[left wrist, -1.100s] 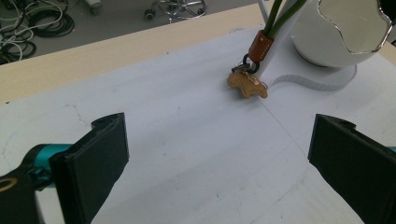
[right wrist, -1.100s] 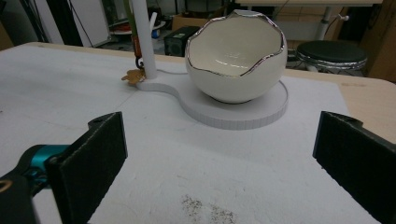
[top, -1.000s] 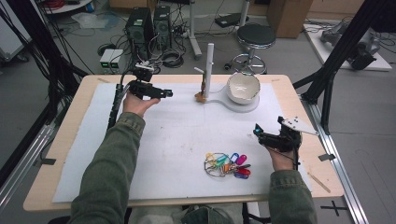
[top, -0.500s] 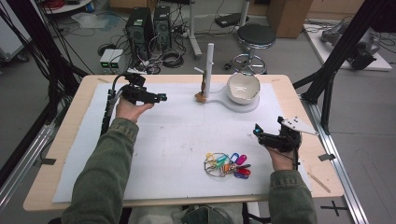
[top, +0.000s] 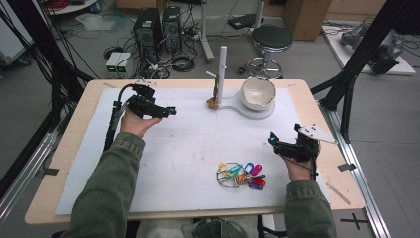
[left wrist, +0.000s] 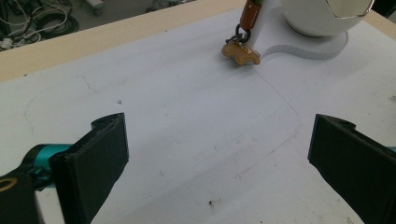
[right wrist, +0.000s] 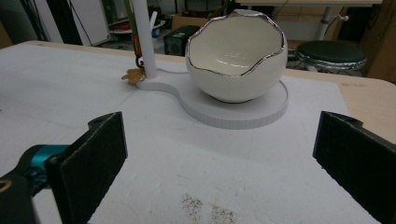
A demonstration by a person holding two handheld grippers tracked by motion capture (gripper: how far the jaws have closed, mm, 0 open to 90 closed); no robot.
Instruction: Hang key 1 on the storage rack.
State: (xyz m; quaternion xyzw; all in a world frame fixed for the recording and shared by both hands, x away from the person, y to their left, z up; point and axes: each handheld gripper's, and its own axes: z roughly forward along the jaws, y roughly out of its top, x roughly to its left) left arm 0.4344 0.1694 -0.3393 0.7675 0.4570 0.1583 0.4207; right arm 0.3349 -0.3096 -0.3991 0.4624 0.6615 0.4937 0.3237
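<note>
The left gripper (top: pixel 171 111) hovers over the white mat (top: pixel 188 148) near its far left edge, jaws wide and empty. The right gripper (top: pixel 273 140), also wide, sits near the mat's right edge. The bunch of key tags (top: pixel 241 174) lies just left of it, seemingly untouched, with bare mat between.
</note>
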